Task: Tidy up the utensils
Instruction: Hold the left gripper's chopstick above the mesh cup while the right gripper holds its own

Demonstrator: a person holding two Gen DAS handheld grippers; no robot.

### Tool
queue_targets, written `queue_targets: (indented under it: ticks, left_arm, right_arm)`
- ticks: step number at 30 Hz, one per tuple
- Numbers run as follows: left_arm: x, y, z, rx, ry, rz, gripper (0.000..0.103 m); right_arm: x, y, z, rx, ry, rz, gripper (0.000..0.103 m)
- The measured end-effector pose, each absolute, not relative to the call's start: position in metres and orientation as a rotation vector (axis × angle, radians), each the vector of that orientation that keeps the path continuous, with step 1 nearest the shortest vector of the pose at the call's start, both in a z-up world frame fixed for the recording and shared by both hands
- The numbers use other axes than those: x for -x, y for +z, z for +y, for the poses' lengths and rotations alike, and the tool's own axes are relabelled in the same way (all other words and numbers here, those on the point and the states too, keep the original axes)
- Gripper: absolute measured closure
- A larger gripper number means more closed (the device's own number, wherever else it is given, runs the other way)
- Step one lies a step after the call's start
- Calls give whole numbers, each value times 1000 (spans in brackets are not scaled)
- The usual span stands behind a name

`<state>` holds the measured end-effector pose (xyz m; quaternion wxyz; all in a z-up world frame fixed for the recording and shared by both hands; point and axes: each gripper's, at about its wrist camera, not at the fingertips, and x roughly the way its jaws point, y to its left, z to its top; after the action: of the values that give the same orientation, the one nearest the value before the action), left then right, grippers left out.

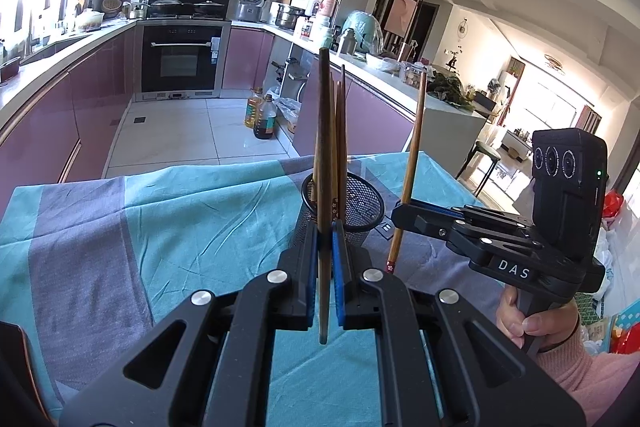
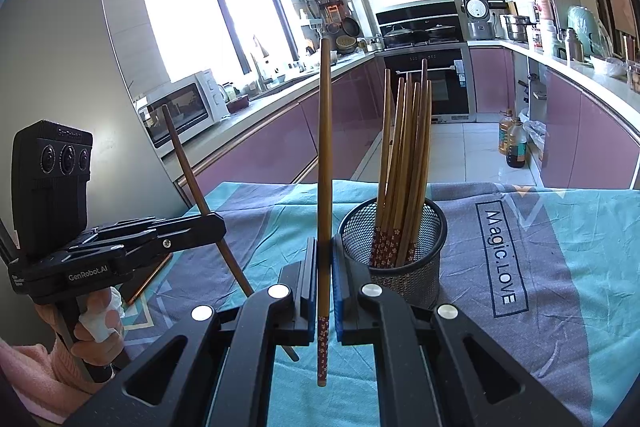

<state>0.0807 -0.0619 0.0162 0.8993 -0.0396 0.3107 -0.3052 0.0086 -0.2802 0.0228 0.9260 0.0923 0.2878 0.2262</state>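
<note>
Each claw, left (image 1: 325, 247) and right (image 2: 325, 259), clamps one chopstick (image 1: 325, 163) upright

My left tool (image 1: 325, 259) is clamped tight on one upright chopstick (image 1: 325, 163), pointing gently downward just short of the mesh cup (image 2: 394, 247). My right tool (image 2: 325, 267) pinches its own chopstick (image 2: 325, 155) the same way, right of the cup. My hands (image 1: 524, 323) wrap each handle, pink sleeves (image 1: 580, 371) at the wrists.
</note>
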Motion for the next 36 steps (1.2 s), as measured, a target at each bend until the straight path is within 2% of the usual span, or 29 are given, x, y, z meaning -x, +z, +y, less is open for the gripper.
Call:
queue_targets:
  ticks: [36]
  left_arm:
    - [-85,26,-69,64,-648,631,96]
  right_arm:
    - [-13,24,-277,-205,457,585,97]
